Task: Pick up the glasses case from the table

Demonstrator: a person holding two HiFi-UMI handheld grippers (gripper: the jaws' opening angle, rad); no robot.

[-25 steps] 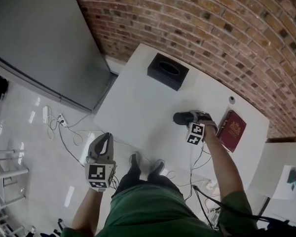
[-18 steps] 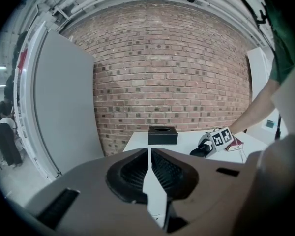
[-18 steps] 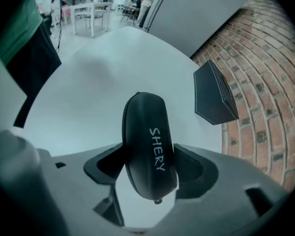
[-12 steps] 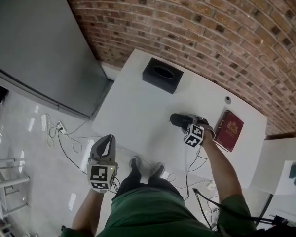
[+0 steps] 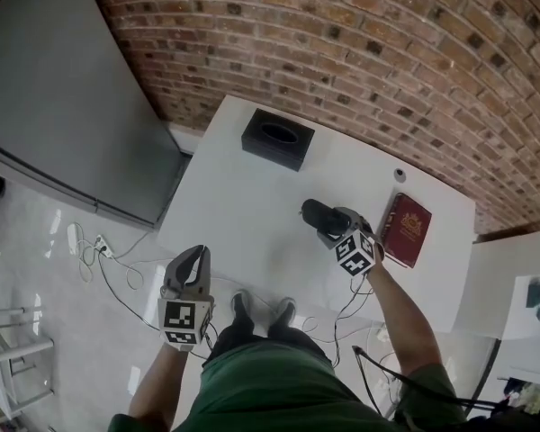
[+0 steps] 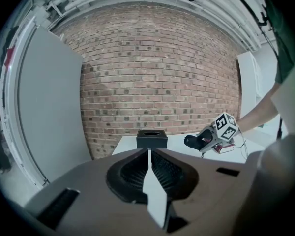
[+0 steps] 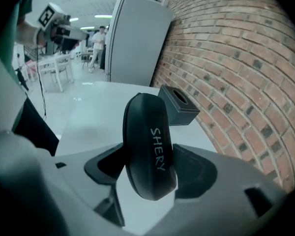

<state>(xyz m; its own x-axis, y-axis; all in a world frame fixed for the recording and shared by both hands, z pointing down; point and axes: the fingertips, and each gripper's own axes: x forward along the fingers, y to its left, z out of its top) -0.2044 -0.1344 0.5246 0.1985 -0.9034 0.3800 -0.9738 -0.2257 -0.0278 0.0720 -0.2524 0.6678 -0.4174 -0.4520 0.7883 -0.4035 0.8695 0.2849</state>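
The black glasses case [image 5: 317, 214] hangs above the white table [image 5: 243, 196], tilted, with my right gripper [image 5: 330, 225] shut on it. In the right gripper view the case [image 7: 147, 136] stands between both pads [image 7: 188, 167], its white lettering facing me. The left gripper view shows the case [image 6: 191, 142] lifted off the tabletop. My left gripper [image 5: 191, 259] hovers over the floor off the table's left front corner, its jaws pressed together [image 6: 148, 154] with nothing in them.
A black tissue box [image 5: 277, 138] sits at the table's far left. A dark red book [image 5: 407, 229] lies right of the held case, with a small round object [image 5: 399, 175] behind it. A grey cabinet [image 5: 63, 97] stands left; cables [image 5: 99, 246] lie on the floor.
My right gripper has risen off the table with the glasses case and rolled, so the case now tilts in the air. The left gripper has hardly shifted.
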